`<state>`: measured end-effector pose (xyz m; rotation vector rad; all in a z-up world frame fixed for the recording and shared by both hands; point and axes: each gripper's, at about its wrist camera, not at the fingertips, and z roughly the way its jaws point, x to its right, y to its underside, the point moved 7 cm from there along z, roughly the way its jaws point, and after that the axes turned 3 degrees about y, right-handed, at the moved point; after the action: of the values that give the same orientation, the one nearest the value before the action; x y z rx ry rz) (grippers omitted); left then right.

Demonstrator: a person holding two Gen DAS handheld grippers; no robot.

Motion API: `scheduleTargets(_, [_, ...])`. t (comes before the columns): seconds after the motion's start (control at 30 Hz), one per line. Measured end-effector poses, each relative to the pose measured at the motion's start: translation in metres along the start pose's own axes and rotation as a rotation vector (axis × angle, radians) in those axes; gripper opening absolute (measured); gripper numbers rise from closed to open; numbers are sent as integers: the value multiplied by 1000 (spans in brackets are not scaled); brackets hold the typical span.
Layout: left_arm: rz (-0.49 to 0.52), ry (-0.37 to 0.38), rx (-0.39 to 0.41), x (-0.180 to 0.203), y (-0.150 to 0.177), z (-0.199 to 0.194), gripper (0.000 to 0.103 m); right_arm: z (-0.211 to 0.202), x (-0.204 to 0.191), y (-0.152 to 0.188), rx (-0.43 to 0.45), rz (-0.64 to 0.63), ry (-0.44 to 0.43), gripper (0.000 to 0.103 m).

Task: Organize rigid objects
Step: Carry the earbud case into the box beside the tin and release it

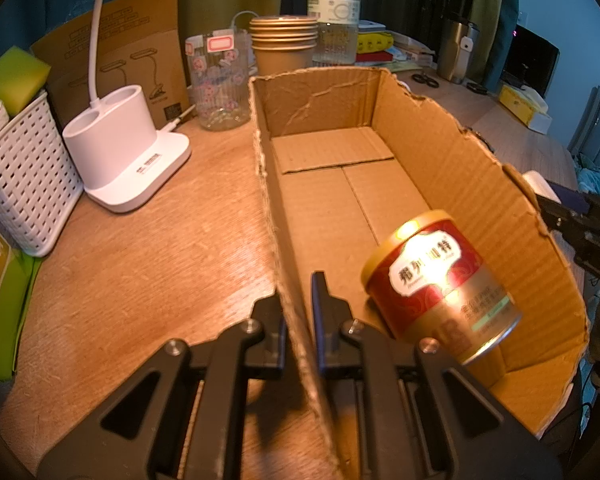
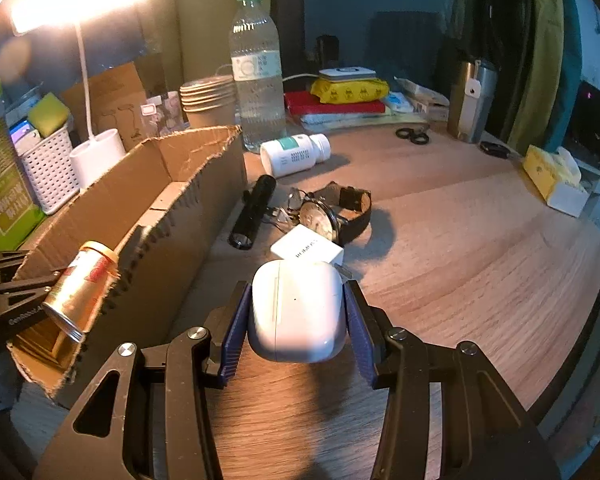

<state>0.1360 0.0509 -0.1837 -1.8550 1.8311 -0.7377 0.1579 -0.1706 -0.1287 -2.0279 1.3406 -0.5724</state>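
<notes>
Nearest the right wrist camera, the right gripper (image 2: 298, 312) pinches a white earbud case (image 2: 298, 310) between its ribbed blue pads, one flat against each side. The case is smooth, glossy plastic, a rounded oblong whose long axis runs up the frame toward 12 o'clock, its seam line running the same way along the left face. It hangs above the wood-grain desk (image 2: 480, 248).

Just past it at 12 o'clock lie a small white cube charger (image 2: 306, 248), a wristwatch (image 2: 332, 210) with a dark strap, and at 11 o'clock a matte black flashlight (image 2: 252, 212) pointing away toward 1 o'clock. A white pill bottle (image 2: 294, 154) lies on its side further out.

The left gripper (image 1: 300, 320) has its fingers pressed together on the near left wall of the cardboard box (image 1: 340, 152), one finger outside and one inside the corrugated, ragged-edged board. At 3 o'clock of that grip, inside the box, a red and gold tin can (image 1: 440, 284) leans tilted, lid toward 11 o'clock, metal base toward 5 o'clock.
</notes>
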Motion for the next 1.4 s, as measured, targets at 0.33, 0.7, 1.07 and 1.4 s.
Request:
scheduleTargets(0.33, [0,0,0,0,0,-1,10,-20,-13,-13,50,-20,-23,49])
scheduleTargets(0.7, [0,0,0,0,0,-1,10,-51,-43,-34,129,-70,-66,49])
scheduleTargets(1.07, [0,-1,0,0,0,-1,10,-60,-74,-45,163,-132,-102,49])
scheduleTargets(1.4, [0,-1,0,0,0,0,10,-45,-100,-36,131,-178,-132,49])
